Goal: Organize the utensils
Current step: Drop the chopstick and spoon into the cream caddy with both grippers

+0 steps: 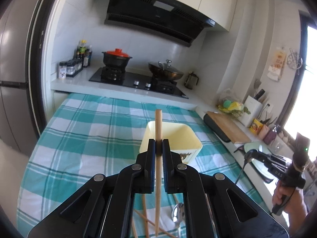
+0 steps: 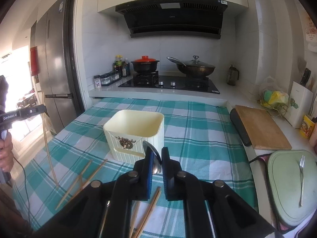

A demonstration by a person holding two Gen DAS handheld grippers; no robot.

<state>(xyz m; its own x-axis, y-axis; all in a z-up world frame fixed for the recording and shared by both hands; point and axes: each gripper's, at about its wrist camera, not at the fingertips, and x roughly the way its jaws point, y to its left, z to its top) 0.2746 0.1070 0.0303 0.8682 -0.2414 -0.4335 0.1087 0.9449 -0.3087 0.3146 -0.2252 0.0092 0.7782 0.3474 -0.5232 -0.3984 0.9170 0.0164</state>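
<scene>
My left gripper is shut on a wooden chopstick and holds it upright above the table, just in front of the cream utensil holder. My right gripper is shut on a metal spoon, whose bowl sticks up between the fingers, close in front of the holder. Several loose chopsticks lie on the green checked tablecloth. Another spoon lies below my left gripper. The left gripper with its chopstick also shows at the left edge of the right wrist view.
A stove with a red-lidded pot and a wok stands behind the table. A wooden cutting board and a green board bearing a fork lie on the right counter. A fridge stands at the left.
</scene>
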